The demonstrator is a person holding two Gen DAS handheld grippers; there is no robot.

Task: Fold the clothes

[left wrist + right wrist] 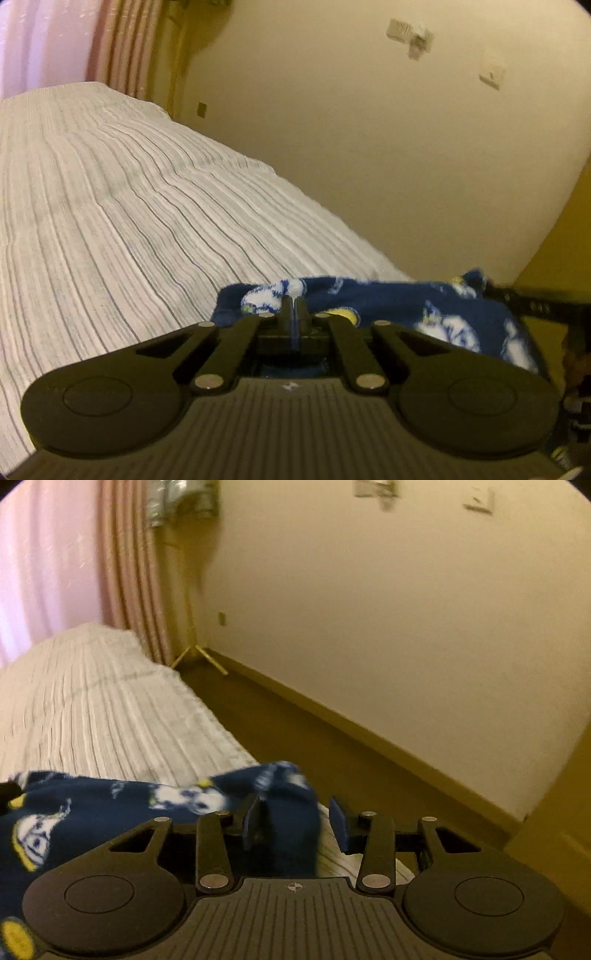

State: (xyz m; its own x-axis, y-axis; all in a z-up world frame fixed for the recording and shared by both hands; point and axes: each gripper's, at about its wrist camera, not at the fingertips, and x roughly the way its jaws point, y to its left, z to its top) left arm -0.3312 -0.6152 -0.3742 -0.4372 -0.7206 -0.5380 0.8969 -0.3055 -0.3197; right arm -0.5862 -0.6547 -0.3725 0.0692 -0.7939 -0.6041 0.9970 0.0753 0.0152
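Bedroom scene from two wrist cameras, both looking along a bed [110,206] covered in a white bedspread with thin grey stripes. A fleece garment [388,302], dark blue with white and yellow cartoon prints, lies bunched at the near right edge of the bed and is stretched between the two tongs.

In the left wrist view, the left tongs [294,301] are closed narrow, pinching a fold of the blue garment at their tips. The cloth runs off to the right, where a dark arm of the other tool shows, blurred.

In the right wrist view, the right tongs [295,812] stand partly apart with a bunched corner of the garment [291,812] between them. The cloth lies against the left finger [253,821]; the right finger [338,821] stands clear of it, with striped bedspread showing in the gap. The rest of the garment spreads to the left.

Beyond the bed, a pink curtain [55,572] hangs at the far left. A cream wall [406,627] runs along the right, with brown floor [295,731] between wall and bed. Wall plates [491,74] sit high on the wall, blurred.
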